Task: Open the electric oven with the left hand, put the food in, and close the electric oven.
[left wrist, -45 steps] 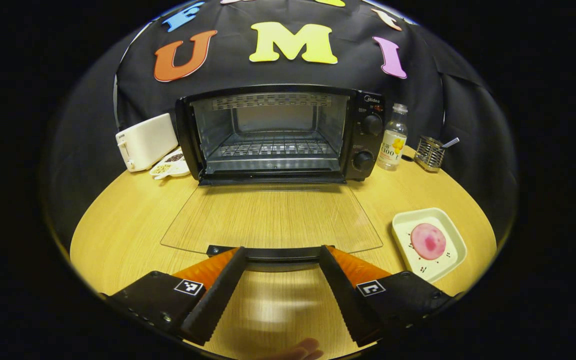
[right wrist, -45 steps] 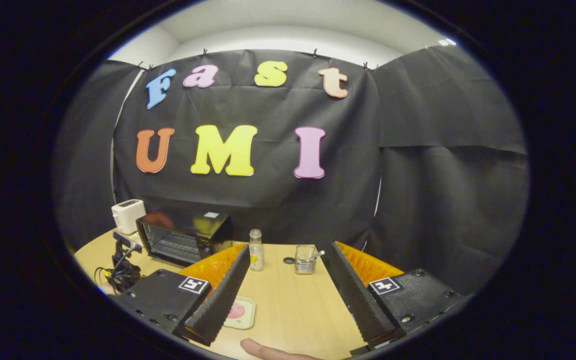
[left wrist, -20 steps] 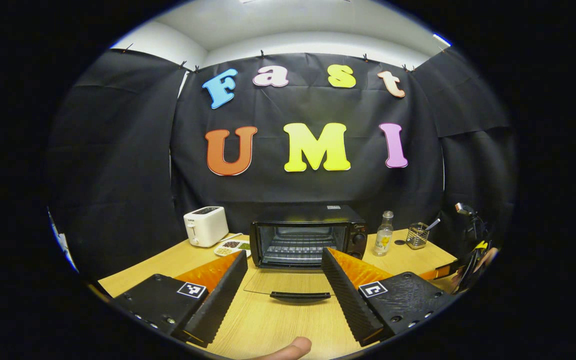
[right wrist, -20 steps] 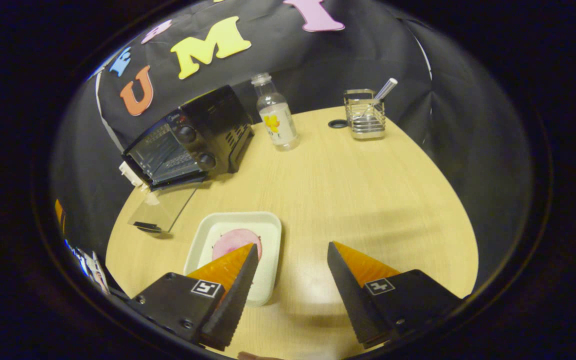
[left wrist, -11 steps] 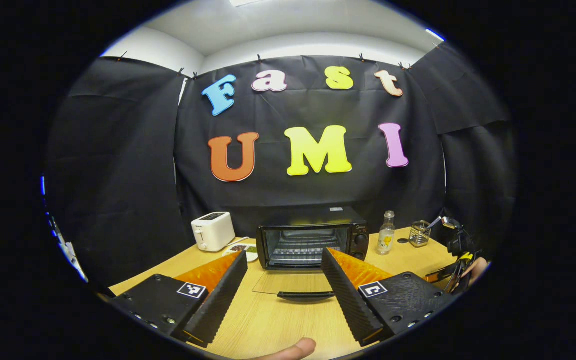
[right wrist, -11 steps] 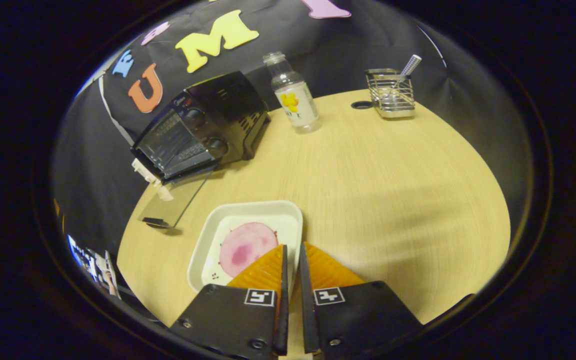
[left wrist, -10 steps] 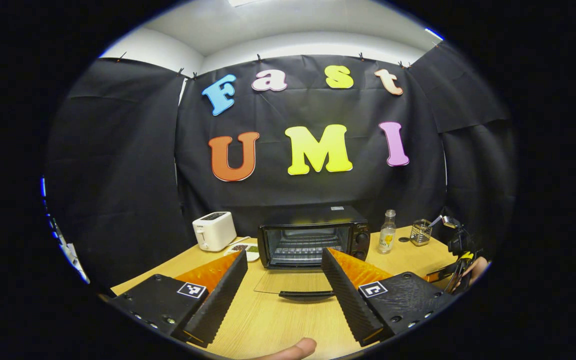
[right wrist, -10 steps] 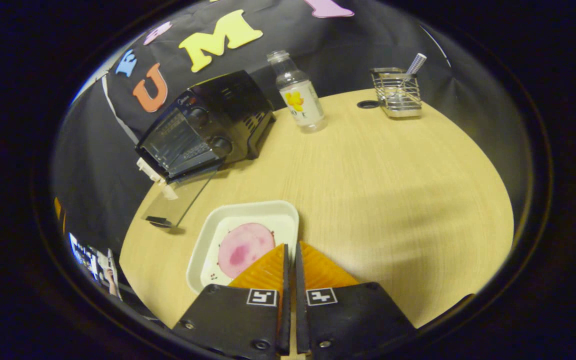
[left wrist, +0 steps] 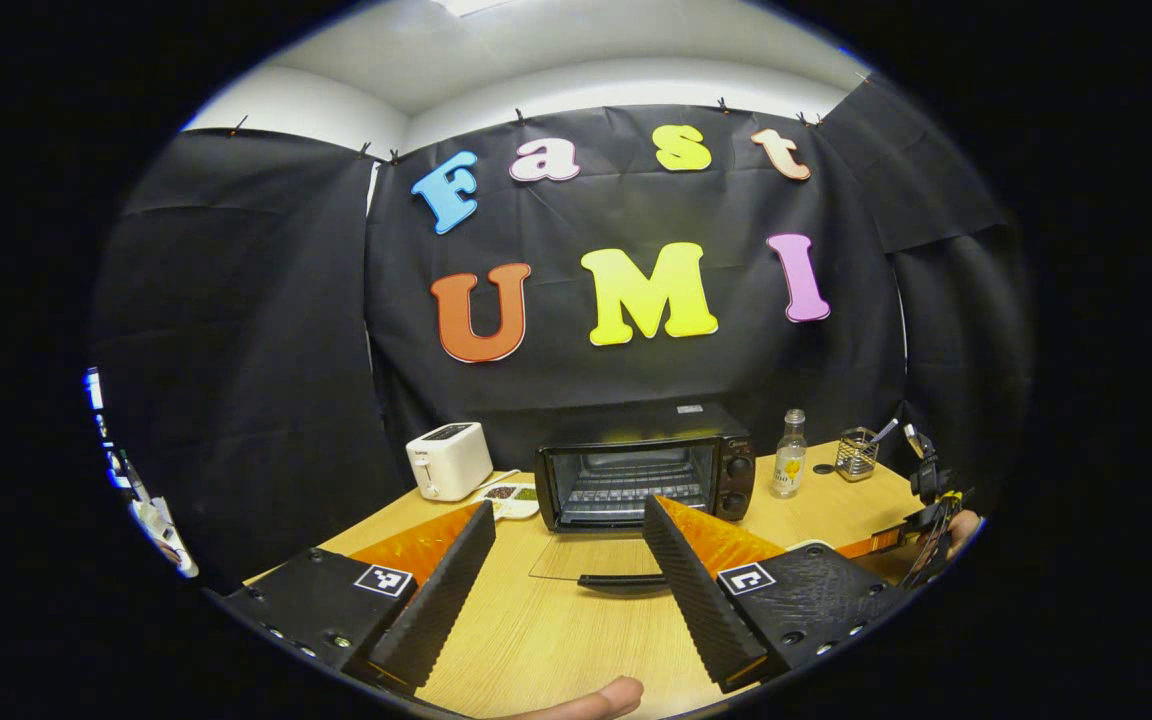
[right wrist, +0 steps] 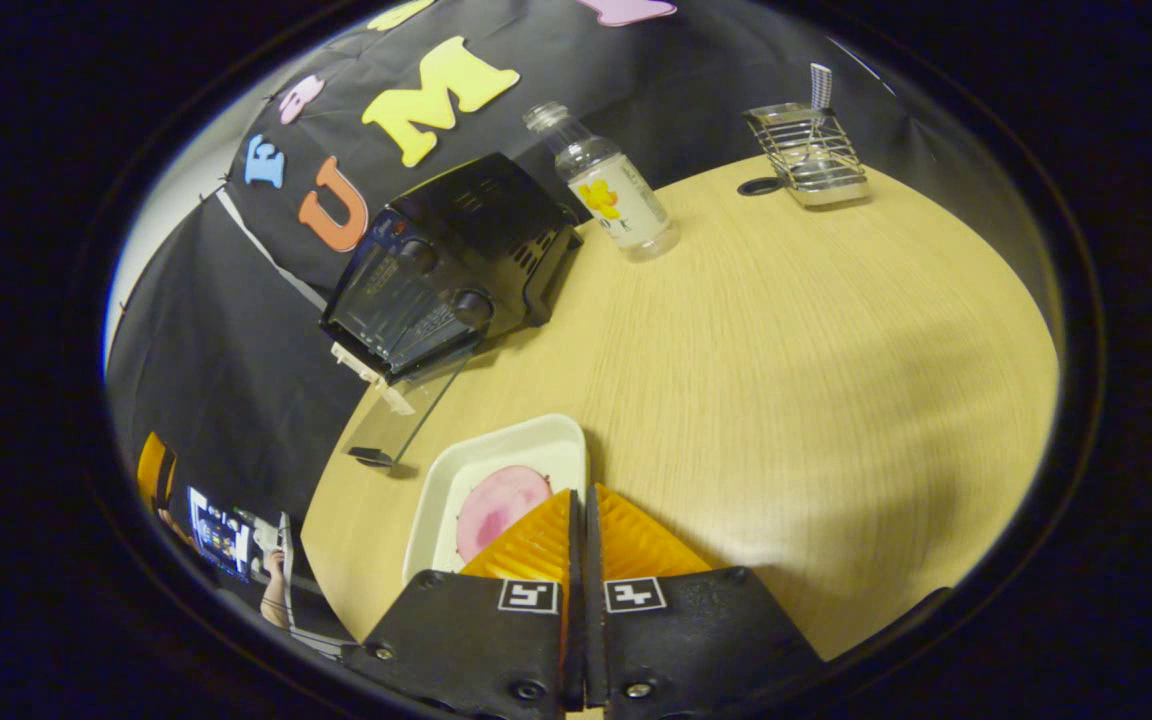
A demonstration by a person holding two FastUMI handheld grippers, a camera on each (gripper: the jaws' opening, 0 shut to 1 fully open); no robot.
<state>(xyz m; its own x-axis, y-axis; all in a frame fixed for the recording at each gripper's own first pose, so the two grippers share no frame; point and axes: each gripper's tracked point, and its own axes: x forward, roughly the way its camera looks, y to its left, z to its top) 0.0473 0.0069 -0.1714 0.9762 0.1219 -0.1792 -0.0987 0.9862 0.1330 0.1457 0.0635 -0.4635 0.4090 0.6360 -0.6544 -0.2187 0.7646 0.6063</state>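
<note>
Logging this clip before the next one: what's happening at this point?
The electric oven stands open on the round table, its glass door folded down flat. The left tongs are open and held back from it, gripping nothing. The right tongs are shut on the rim of the white tray that carries the pink food. The tray looks not yet clear of the table, so the food is not yet in the oven.

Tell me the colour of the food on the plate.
Pink, with a darker pink patch in the middle: the food lies on a white plate. Best seen in the right gripper view.
</note>
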